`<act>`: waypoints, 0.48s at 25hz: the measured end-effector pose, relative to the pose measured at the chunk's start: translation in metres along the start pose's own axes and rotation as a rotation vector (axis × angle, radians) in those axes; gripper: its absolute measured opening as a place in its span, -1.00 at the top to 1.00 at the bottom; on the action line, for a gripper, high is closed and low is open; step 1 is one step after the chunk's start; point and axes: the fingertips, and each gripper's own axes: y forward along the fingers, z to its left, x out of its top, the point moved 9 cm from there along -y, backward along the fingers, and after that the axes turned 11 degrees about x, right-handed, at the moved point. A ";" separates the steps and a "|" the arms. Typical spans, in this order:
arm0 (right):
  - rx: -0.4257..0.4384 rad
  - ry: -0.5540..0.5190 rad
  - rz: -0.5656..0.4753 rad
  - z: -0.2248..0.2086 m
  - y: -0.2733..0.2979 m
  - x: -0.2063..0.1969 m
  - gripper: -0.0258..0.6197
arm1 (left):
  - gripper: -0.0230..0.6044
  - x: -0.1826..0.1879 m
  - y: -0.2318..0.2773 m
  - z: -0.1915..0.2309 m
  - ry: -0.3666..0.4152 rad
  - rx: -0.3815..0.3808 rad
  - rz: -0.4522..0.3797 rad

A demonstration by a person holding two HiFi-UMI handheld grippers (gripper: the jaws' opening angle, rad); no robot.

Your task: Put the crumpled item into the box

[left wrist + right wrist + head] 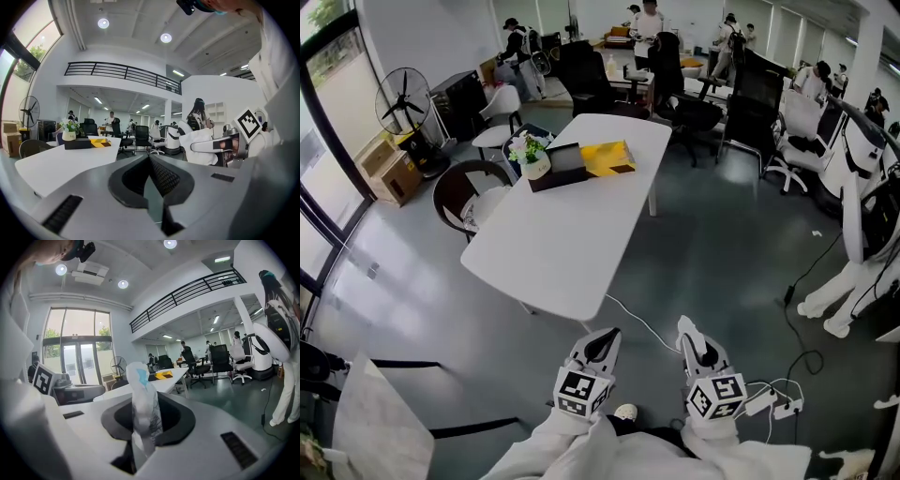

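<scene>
**Wrapper in the right claw, box well off on the bench**

The right claw (143, 397) is clamped on a crumpled white wrapper (139, 380). The wrapper stands upright between the jaws, and its top pokes out past the tips. It shows a pale blue patch near the top and some dark print lower down.

The left claw (150, 171) is empty, with its jaws closed together and nothing between them.

In the head view both claws sit low in the frame, side by side and a little apart, over the grey floor (712, 253). Each points toward the white bench (553, 244) and neither touches it.

The black box (557, 169) lies on the far half of that bench, well apart from the wrapper. A yellow panel (607, 156) with a dark stripe lies against the box's right side, and whether it belongs to the box cannot be told. A white pot of flowers (532, 159) stands just beside the box on its left.

A dark round-backed chair (467, 192) stands at the bench's left edge. Farther left, by the window, are a floor fan (403, 97) and cardboard cartons (389, 171). A white cable (645, 325) runs across the floor from under the near end of the bench toward the right claw. Black office chairs (689, 108) and several people fill the far end of the room.
</scene>
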 end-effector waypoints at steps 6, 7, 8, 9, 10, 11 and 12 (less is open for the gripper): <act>-0.010 0.000 0.016 0.003 -0.005 -0.001 0.69 | 0.88 -0.003 -0.006 0.002 -0.010 0.001 0.015; -0.011 0.003 0.021 0.004 -0.006 -0.001 0.69 | 0.88 -0.004 -0.009 0.002 -0.012 0.003 0.019; -0.012 0.004 0.026 0.005 -0.008 -0.002 0.69 | 0.88 -0.005 -0.012 0.002 -0.015 0.005 0.024; -0.012 0.004 0.031 0.007 -0.009 -0.003 0.69 | 0.88 -0.007 -0.014 0.002 -0.019 0.008 0.028; -0.012 0.004 0.037 0.008 -0.011 -0.005 0.69 | 0.88 -0.008 -0.017 0.002 -0.023 0.010 0.031; -0.012 0.005 0.042 0.009 -0.012 -0.008 0.69 | 0.88 -0.010 -0.019 0.001 -0.025 0.011 0.034; -0.013 0.008 0.046 0.009 -0.013 -0.011 0.69 | 0.88 -0.012 -0.020 0.002 -0.026 0.012 0.036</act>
